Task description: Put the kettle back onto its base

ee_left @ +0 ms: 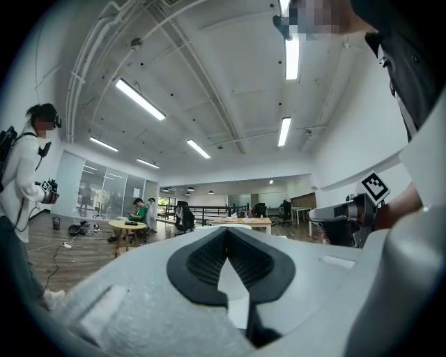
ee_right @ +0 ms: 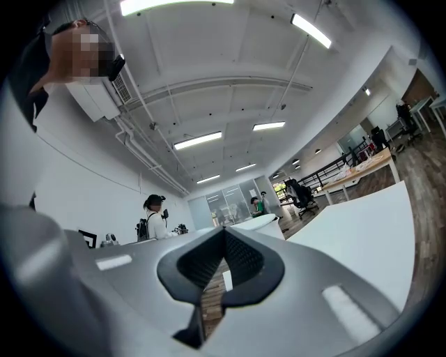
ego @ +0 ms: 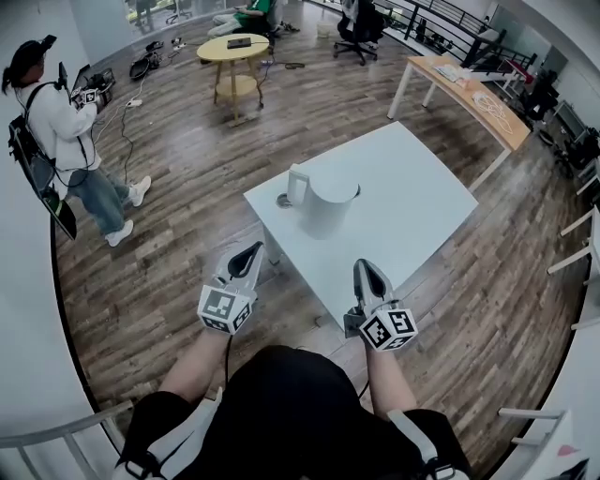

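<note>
A white kettle (ego: 325, 203) stands upright on the white table (ego: 412, 202), its handle (ego: 298, 184) turned to the left. Its small round base (ego: 284, 200) lies on the table just left of the handle, apart from the kettle's body. My left gripper (ego: 249, 255) hangs over the floor short of the table's near-left edge, shut and empty. Over the table's near corner my right gripper (ego: 366, 274) is held, also shut and empty. Both point level towards the kettle. In the right gripper view the kettle's top (ee_right: 259, 223) shows just beyond the shut jaws.
A person (ego: 58, 127) with a backpack stands on the wooden floor at far left. A round wooden table (ego: 232, 49) and office chair (ego: 360, 28) lie beyond; a long wooden desk (ego: 469, 89) is at the right. White chairs (ego: 581, 239) line the right edge.
</note>
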